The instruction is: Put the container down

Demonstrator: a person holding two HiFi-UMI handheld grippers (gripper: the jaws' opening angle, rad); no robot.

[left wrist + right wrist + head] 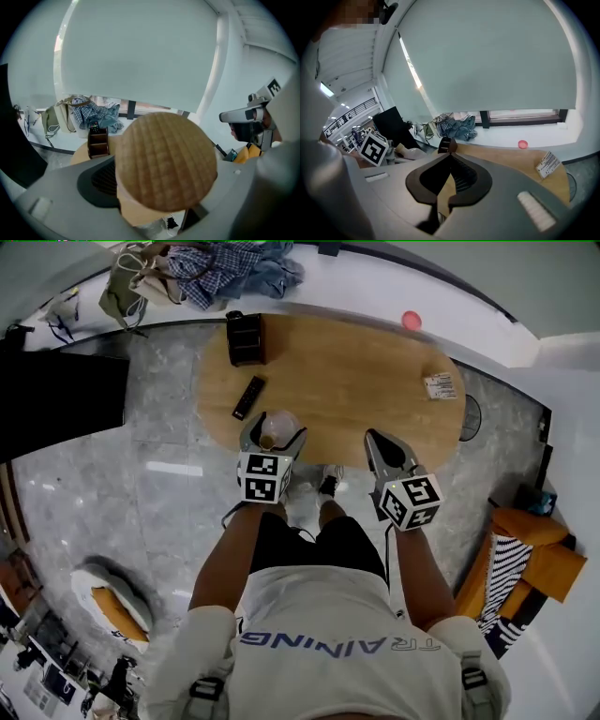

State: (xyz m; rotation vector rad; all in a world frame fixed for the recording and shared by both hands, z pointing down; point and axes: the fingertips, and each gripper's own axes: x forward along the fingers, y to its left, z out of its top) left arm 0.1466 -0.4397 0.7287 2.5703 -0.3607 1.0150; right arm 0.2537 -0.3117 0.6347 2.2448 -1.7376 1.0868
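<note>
The container [278, 428] is a clear jar with a round wooden lid [166, 161]. It sits between the jaws of my left gripper [273, 439], which is shut on its sides. In the head view it is over the near edge of the oval wooden table [356, 371], and I cannot tell whether its base touches the top. The lid fills the middle of the left gripper view. My right gripper [382, 448] is at the table's near edge further right, with its jaws [449, 154] together and nothing in them.
A black remote [248, 397] lies just beyond the container. A dark wooden organiser [246, 337] stands at the table's far left, and a small printed packet [441, 385] lies at its right end. Clothes and a bag [220, 268] are heaped on the ledge behind, near a pink lid [412, 321].
</note>
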